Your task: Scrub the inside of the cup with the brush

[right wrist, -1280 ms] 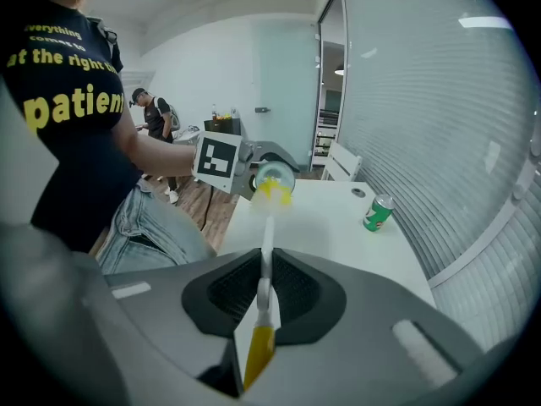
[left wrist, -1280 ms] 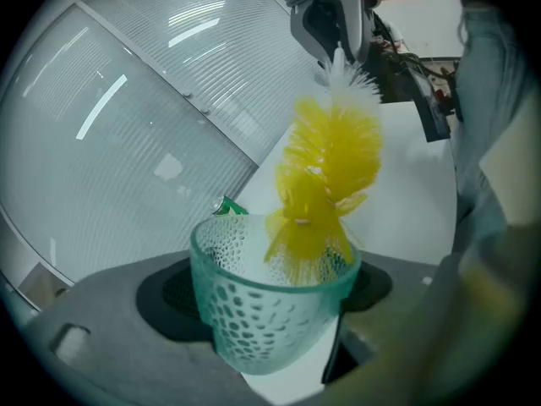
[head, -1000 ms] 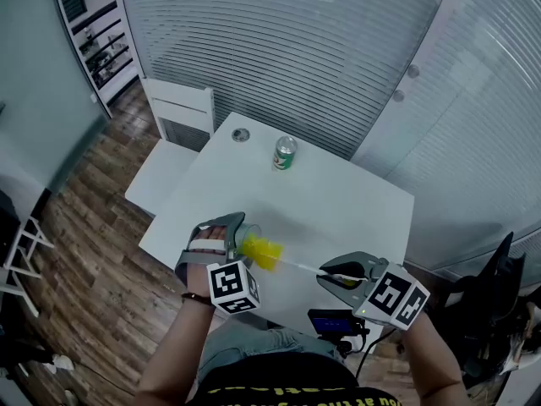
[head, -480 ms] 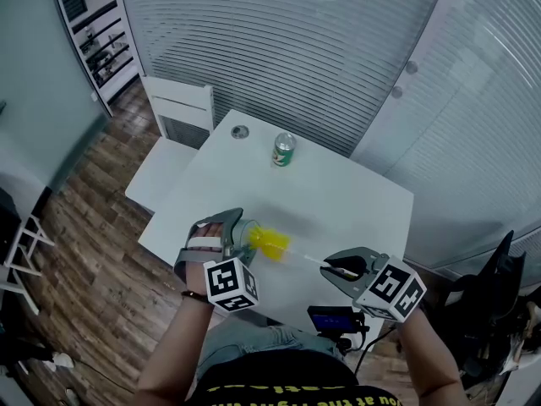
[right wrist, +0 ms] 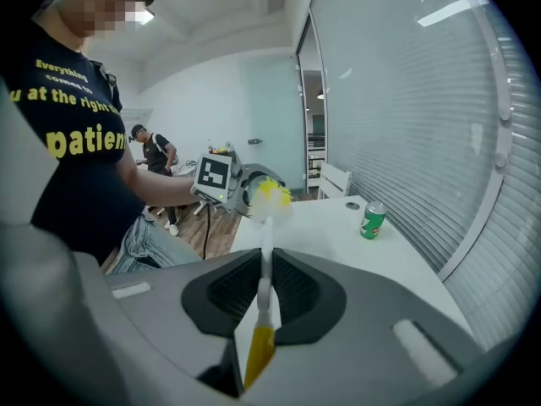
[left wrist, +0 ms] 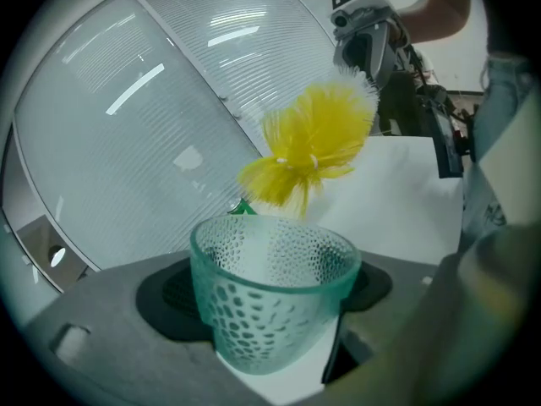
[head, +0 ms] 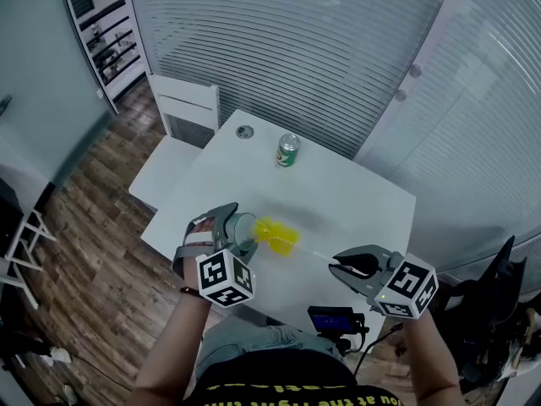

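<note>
My left claw [head: 221, 225] clamps the cup [left wrist: 270, 299], my right claw [head: 345, 269] the brush [head: 275, 235]. Its bristles are outside the rim, so next I push in.

table [head: 355, 201]: white | on it — green can [head: 288, 150] (upright) | small round disc [head: 245, 131] near far corner

**Right claw** [right wrist: 264, 259]: grey jaws closed on the brush [right wrist: 266, 231], pads pressing its thin white stem. The yellow grip end sticks out toward the camera.
**Bristle head** [right wrist: 272, 194]: yellow, close against the left claw [right wrist: 247, 184], which carries a marker cube [right wrist: 213, 176].
**Desk** [right wrist: 321, 235]: white. A green can [right wrist: 372, 221] stands upright near its window-side edge, and a small round fitting [right wrist: 352, 205] sits near the far edge.
**Chair** [right wrist: 334, 178]: white, beyond the desk's far edge.
**Dark shirt** [right wrist: 68, 142]: on a person, with yellow print.
**Blinds** [right wrist: 406, 100]: slatted, along the window side.
</note>
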Demonstrator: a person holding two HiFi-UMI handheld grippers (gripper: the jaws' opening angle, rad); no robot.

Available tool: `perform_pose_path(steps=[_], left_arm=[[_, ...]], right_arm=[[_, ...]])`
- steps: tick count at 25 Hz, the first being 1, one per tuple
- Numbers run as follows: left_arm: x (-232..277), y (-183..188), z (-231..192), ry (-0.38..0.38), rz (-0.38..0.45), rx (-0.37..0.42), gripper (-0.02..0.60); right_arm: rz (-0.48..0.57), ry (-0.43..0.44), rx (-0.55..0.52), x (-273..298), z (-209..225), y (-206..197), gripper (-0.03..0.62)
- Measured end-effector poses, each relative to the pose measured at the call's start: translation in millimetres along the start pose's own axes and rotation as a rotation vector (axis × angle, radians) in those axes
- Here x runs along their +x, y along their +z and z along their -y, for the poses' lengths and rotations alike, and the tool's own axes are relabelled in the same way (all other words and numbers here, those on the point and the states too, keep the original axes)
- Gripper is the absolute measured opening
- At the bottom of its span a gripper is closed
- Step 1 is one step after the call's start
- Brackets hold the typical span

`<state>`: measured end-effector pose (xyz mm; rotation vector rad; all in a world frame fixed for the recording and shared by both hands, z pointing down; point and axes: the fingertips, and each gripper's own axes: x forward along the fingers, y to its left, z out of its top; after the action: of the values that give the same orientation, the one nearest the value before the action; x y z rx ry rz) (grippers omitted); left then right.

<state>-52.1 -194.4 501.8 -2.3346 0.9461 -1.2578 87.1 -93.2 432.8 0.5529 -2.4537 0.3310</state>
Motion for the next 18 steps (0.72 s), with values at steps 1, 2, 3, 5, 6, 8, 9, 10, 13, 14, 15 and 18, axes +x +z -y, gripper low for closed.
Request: perform_pose_path(steps=[1, 2, 3, 5, 6, 8, 9, 10, 13, 14, 15, 18], left_arm=[[-2, 0, -2, 0.001, 0.007, -0.016, 0.417], [-3, 0, -3, 0.001, 0.013, -0.030, 0.417], [-4, 1, -5, 0.001, 0.020, -0.044, 0.417], [-6, 3, -7, 0.000, 0.035, -0.068, 0.417], [-7, 4, -9, -0.002, 0.043, -0.081, 0.417], [-8, 7, -11, -0.006, 0.059, -0.105, 0.417], [-9, 8, -13, -0.008, 0.066, -0.118, 0.417], [-10, 9, -15, -0.011, 0.075, -0.132, 0.417], [-14, 11, -19, -0.018, 0.101, -0.178, 0.417], [-16, 11, -21, -0.019, 0.111, -0.194, 0.417], [-17, 11, -23, -0.019, 0.121, -0.212, 0.417], [-20, 11, -29, -0.018, 0.152, -0.267, 0.417]], right_arm=[[0.011, 0.001, 0.004, -1, 0, 2, 0.046], [0.020, 0.001, 0.007, -2, 0, 3, 0.046], [0.028, 0.001, 0.009, -2, 0, 5, 0.046], [0.043, -0.001, 0.013, -3, 1, 7, 0.046], [0.051, -0.002, 0.017, -3, 1, 8, 0.048], [0.071, -0.004, 0.027, -3, 4, 12, 0.046], [0.082, -0.005, 0.033, -4, 5, 13, 0.046], [0.092, -0.007, 0.040, -4, 7, 15, 0.046], [0.117, -0.020, 0.060, -4, 10, 17, 0.046], [0.123, -0.026, 0.066, -3, 12, 18, 0.046], [0.129, -0.033, 0.070, -3, 13, 18, 0.046], [0.144, -0.060, 0.081, -3, 20, 20, 0.047]])
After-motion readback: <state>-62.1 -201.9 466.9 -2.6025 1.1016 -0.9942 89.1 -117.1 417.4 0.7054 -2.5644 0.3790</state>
